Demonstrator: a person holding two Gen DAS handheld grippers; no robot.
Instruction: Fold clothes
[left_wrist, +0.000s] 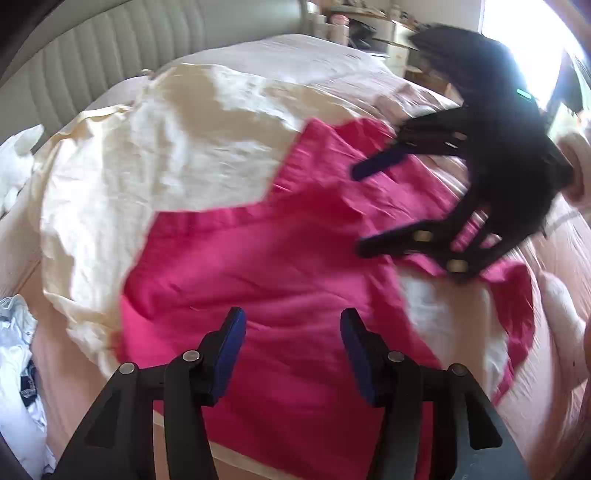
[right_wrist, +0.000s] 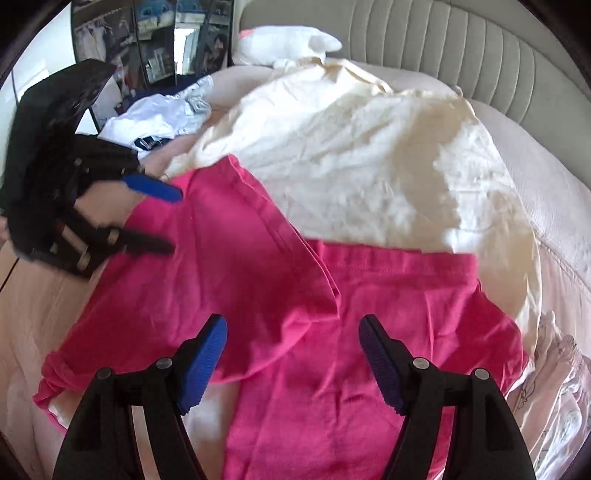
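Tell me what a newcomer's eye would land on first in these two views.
The bright pink garment grabs the eye first, spread crumpled across the middle of the bed. Behind it, toward the padded headboard, lies a cream garment, its near edge overlapping the pink one. Both tools hover open above the pink cloth, gripping nothing: the left tool and the right tool.
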